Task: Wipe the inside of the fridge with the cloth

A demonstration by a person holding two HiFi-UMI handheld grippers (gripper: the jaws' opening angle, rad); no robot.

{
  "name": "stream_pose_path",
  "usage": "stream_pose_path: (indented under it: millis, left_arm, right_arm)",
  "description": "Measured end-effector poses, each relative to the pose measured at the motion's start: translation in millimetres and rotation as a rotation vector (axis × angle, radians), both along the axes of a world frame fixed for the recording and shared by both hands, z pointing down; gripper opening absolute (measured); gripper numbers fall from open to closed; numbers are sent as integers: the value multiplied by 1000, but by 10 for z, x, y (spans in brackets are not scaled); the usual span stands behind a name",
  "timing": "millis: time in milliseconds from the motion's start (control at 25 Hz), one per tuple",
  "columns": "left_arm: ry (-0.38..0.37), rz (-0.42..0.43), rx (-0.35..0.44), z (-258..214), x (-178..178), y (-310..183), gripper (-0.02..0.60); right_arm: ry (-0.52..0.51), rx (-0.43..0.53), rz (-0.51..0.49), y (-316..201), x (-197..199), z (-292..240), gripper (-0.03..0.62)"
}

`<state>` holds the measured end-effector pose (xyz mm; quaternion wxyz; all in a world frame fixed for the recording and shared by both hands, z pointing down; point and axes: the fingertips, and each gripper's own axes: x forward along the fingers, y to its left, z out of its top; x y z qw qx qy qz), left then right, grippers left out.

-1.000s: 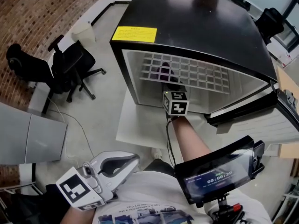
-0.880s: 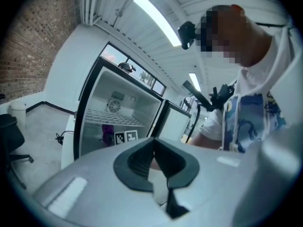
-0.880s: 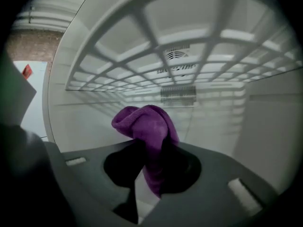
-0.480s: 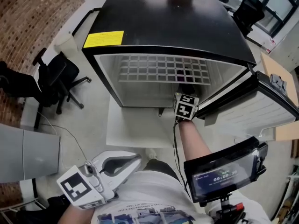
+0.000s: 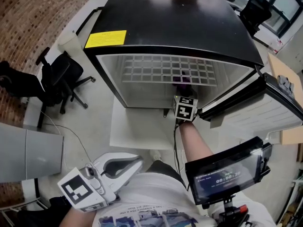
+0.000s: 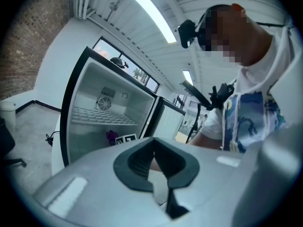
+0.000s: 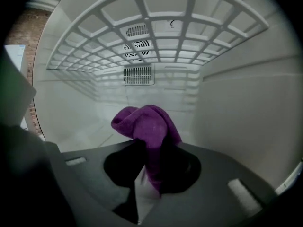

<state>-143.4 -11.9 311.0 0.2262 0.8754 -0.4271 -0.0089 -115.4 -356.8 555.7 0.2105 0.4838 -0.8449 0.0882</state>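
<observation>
1. The left gripper [image 5: 136, 163] is hanging at the near left beside the person's shirt [image 5: 142, 207], jaws pressed together on nothing.
2. The right gripper [image 7: 150, 169] is sitting inside the open fridge [image 5: 180, 27], under the wire shelf [image 7: 156, 18], clenching the purple cloth [image 7: 146, 126].
3. The cloth is bunching above the jaws, near the right inner wall.
4. A fan grille [image 7: 138, 45] is showing on the far back wall.

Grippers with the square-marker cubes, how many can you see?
2. The left gripper is low down by the person's shirt, shut and empty. The right gripper is reaching inside the fridge, shut on the purple cloth. None seem hidden.
</observation>
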Motion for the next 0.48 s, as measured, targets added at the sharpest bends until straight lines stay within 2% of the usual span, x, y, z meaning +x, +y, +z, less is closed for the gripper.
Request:
stream_pose_path:
  millis: [320,480]
  left_arm:
    - [-6,-82,-8,4,-192,126,8]
    - [-65,-114,0,104,-354,252,8]
  right_arm:
    - [-19,-22,-103,175,-531,113,78]
    - [-36,-41,-186,325,-894,136,78]
